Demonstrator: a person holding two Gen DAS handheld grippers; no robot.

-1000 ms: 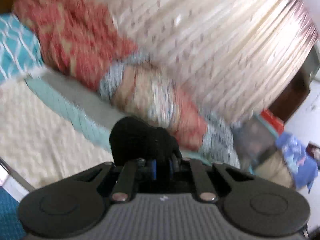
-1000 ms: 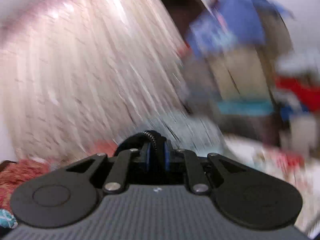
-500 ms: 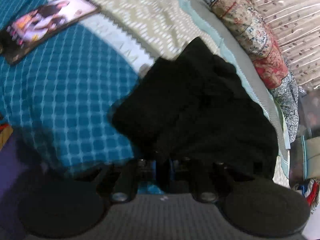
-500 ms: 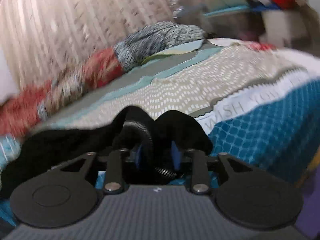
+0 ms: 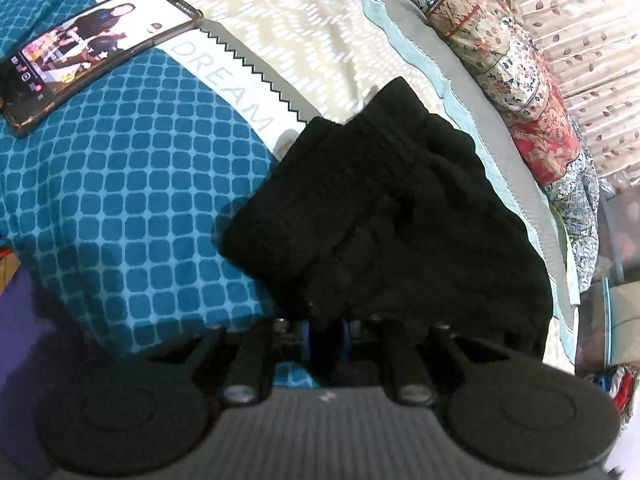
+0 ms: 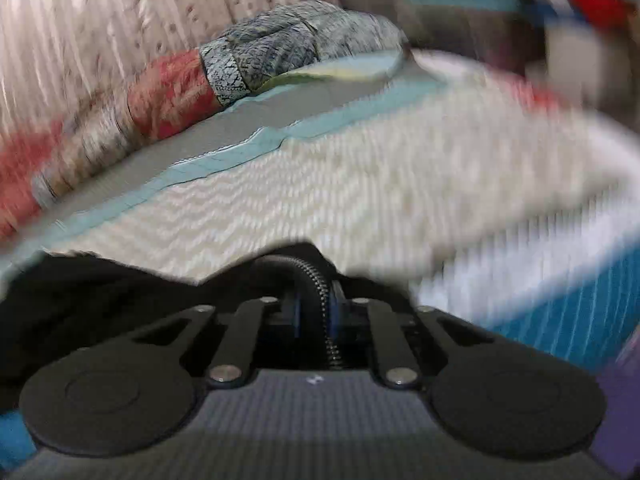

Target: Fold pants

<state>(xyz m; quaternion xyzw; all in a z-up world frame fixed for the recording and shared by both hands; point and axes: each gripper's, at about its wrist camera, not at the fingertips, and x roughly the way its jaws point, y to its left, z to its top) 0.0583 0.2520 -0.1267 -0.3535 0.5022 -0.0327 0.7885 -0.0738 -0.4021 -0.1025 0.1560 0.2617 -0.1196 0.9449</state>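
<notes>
The black pants lie bunched on the bed, across the teal checked part of the bedspread and its cream part. My left gripper is at their near edge, shut on a fold of the black cloth that rises between its blue pads. In the blurred right wrist view the pants spread to the left. My right gripper has its jaws closing, with a ribbed black edge of the pants pinched between the pads.
A phone with a lit screen lies on the bedspread at the far left. A rolled patterned quilt runs along the far side by the curtain. Boxes and clutter stand beyond the bed's right end.
Both grippers came down from curtain height to the bed with the pants in them. The pants now rest on the bedspread. The right jaws widened briefly and then closed on the ribbed edge again.
</notes>
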